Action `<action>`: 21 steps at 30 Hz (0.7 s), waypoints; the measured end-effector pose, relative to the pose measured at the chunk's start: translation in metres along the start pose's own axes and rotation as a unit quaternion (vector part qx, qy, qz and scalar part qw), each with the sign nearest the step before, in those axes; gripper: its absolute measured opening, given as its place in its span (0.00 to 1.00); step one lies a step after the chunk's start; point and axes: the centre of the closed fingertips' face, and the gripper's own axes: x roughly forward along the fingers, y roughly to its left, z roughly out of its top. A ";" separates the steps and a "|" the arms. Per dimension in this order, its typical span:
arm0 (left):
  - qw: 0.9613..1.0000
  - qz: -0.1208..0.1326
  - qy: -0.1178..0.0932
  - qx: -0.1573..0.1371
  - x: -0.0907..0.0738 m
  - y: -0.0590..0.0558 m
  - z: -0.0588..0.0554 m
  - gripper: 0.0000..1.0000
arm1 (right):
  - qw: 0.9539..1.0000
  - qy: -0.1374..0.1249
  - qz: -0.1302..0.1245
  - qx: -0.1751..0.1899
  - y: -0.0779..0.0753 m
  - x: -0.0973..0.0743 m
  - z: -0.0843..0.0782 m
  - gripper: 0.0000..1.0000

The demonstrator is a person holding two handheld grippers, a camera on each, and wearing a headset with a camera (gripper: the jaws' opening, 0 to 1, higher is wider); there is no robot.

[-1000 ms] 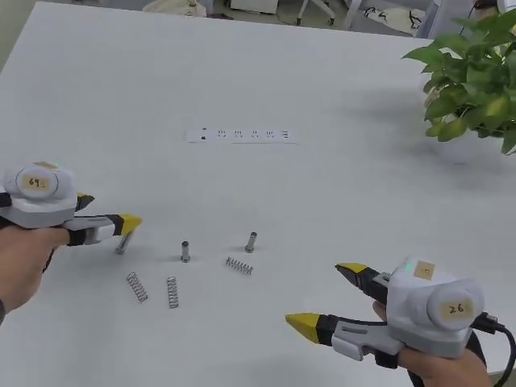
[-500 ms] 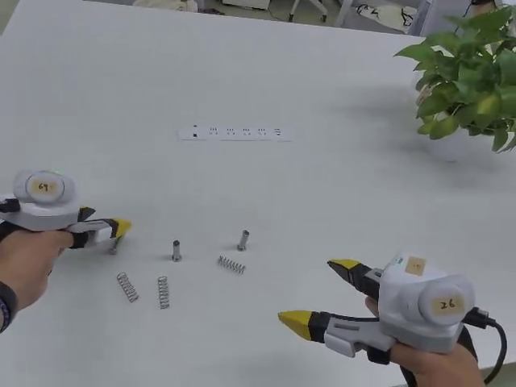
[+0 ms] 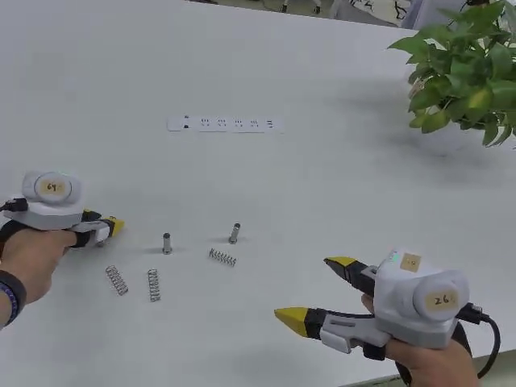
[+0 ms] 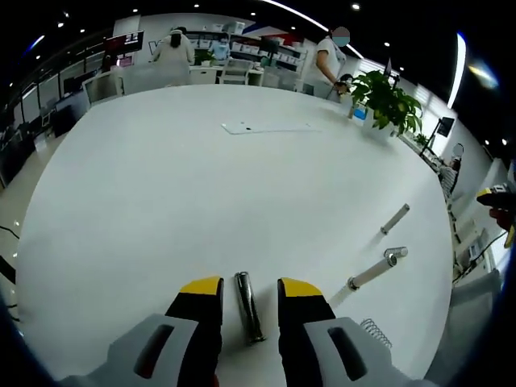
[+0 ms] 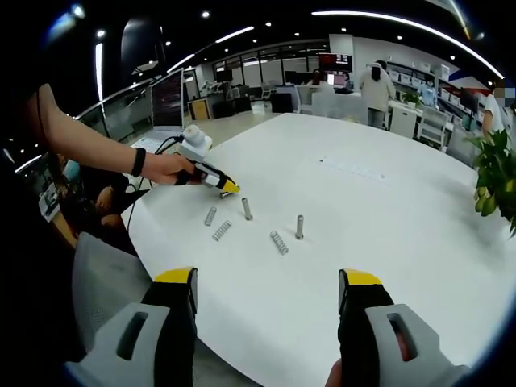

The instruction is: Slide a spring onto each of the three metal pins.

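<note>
Two metal pins point(image 3: 167, 242) point(image 3: 234, 234) stand on the white table point(image 3: 266, 185). The third pin point(image 4: 248, 306) lies between the narrowed jaws of my left gripper point(image 4: 251, 287), with a thin gap on either side. In the head view that left gripper point(image 3: 105, 228) sits low at the left. Three springs point(image 3: 117, 280) point(image 3: 153, 285) point(image 3: 222, 257) lie loose near the pins. My right gripper point(image 3: 316, 290) hovers wide open at the lower right, well away from them, with nothing between its jaws. The right gripper view shows two pins point(image 5: 247, 209) point(image 5: 299, 226) and the springs point(image 5: 279, 242).
A white power strip point(image 3: 224, 124) lies flat further back on the table. A potted green plant point(image 3: 459, 64) stands at the far right. Office desks and people show in the background beyond the table.
My left gripper has come down around the leftmost pin and its jaws have narrowed. The right gripper keeps its place and stays open. The head camera has shifted slightly.
</note>
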 end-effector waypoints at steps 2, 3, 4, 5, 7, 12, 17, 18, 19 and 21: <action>1.000 0.003 0.007 0.008 0.003 -0.001 -0.002 0.17 | 1.000 0.000 0.000 0.000 0.000 0.000 0.000 0.70; 1.000 0.008 0.016 0.018 0.003 0.000 -0.004 0.17 | 1.000 0.000 -0.001 0.000 0.000 -0.001 0.001 0.70; 0.999 0.012 0.019 0.024 0.004 0.000 -0.005 0.17 | 1.000 0.000 -0.002 0.000 -0.001 -0.001 0.001 0.70; 0.999 0.011 0.018 0.025 0.005 -0.001 -0.005 0.16 | 1.000 0.000 -0.002 0.001 -0.001 -0.001 0.001 0.70; 0.999 0.013 0.017 0.025 0.003 -0.001 -0.004 0.14 | 1.000 0.001 -0.002 0.001 -0.001 -0.001 0.000 0.70; 0.999 0.039 0.013 0.030 0.004 0.009 -0.002 0.02 | 1.000 0.003 -0.001 0.001 0.000 -0.001 0.000 0.70; 0.998 0.041 0.013 0.051 0.007 0.007 0.001 0.02 | 1.000 0.005 -0.001 0.001 0.001 0.000 -0.001 0.70; 0.997 0.042 0.014 0.056 0.007 0.007 0.001 0.01 | 1.000 0.005 0.000 0.001 0.001 0.000 -0.001 0.70; 0.997 0.044 0.015 0.059 0.007 0.007 0.001 0.01 | 1.000 0.005 0.000 0.001 0.001 0.000 -0.002 0.70; 0.997 0.044 0.014 0.059 0.007 0.008 0.001 0.00 | 1.000 0.005 0.000 0.001 0.001 0.000 -0.001 0.70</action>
